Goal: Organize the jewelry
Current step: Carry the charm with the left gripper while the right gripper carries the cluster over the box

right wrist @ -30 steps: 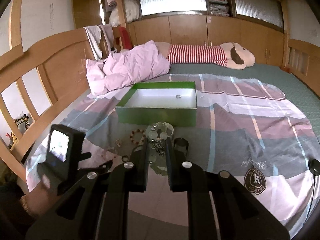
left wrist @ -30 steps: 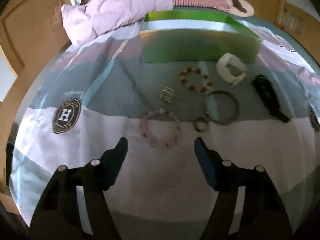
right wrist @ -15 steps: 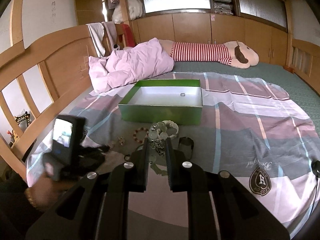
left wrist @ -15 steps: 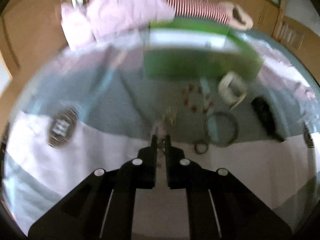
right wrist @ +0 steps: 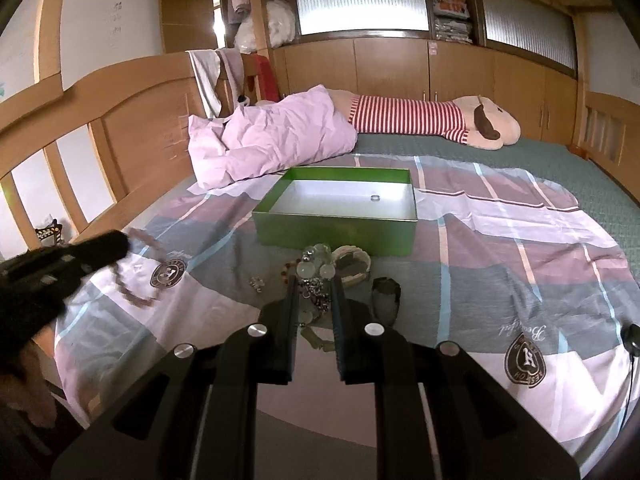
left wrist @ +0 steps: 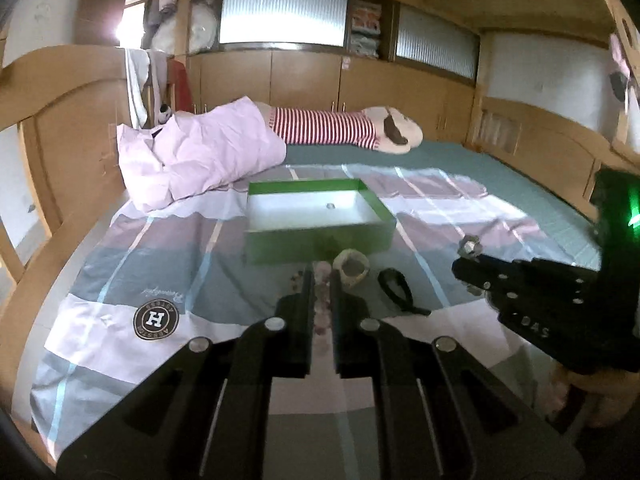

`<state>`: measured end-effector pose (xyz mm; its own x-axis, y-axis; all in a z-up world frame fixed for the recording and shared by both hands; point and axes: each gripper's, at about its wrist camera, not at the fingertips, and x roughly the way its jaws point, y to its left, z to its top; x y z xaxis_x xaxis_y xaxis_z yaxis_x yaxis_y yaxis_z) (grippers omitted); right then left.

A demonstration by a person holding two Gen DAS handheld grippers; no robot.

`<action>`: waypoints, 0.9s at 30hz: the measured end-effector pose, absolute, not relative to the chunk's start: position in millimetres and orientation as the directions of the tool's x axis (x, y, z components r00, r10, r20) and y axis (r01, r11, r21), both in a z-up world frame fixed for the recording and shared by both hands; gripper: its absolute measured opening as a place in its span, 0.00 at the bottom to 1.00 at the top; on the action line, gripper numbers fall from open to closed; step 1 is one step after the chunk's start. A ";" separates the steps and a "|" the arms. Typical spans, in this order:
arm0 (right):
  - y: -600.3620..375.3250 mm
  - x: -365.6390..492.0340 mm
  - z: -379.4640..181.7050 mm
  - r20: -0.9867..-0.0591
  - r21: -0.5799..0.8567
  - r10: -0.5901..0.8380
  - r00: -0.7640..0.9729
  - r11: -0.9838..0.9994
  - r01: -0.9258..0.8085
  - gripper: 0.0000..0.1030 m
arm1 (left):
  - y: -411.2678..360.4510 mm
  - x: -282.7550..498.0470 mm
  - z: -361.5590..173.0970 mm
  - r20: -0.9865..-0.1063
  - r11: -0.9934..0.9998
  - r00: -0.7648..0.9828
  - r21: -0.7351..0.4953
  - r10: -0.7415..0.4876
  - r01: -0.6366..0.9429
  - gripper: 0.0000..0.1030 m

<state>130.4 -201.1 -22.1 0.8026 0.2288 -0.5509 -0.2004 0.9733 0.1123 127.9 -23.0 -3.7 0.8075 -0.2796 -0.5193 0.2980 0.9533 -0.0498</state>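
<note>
A green box [left wrist: 316, 220] with a white inside lies open on the bed and holds one small ring [left wrist: 330, 206]; it also shows in the right wrist view [right wrist: 340, 212]. My left gripper [left wrist: 321, 280] is shut on a pink bead bracelet [left wrist: 321, 300], lifted above the bedspread. The bracelet hangs blurred from the left gripper in the right wrist view [right wrist: 132, 276]. My right gripper [right wrist: 316, 284] is shut on a clear bead necklace [right wrist: 316, 266] with a chain. A white bangle [left wrist: 352, 266], a black hair clip [left wrist: 396, 284] and a red bead bracelet [right wrist: 286, 270] lie in front of the box.
A pink pillow [left wrist: 192, 160] and a striped plush toy [left wrist: 344, 128] lie behind the box. A wooden headboard [left wrist: 60, 128] runs along the left. A small silver charm [right wrist: 256, 282] lies on the patterned bedspread [left wrist: 160, 276].
My left gripper closed on the pink bead bracelet and lifted it off the bed, tilting up to face the room. My right gripper stayed shut on the necklace and moved slightly forward.
</note>
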 end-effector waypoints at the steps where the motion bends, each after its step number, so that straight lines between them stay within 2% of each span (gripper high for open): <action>1: -198.8 130.6 -22.5 -0.553 0.111 0.230 0.801 0.973 -0.202 0.15 | -22.8 131.4 -7.5 -0.527 0.955 0.804 -0.059 -0.276 0.290 0.07; 5: -194.4 131.7 -25.5 -0.557 0.104 0.231 0.797 0.972 -0.209 0.15 | -14.4 141.2 -15.5 -0.549 0.959 0.788 -0.111 -0.279 0.262 0.07; 27: -202.2 130.5 -20.4 -0.552 0.115 0.214 0.806 0.977 -0.180 0.15 | -15.9 141.7 -24.0 -0.570 0.961 0.779 -0.087 -0.264 0.262 0.07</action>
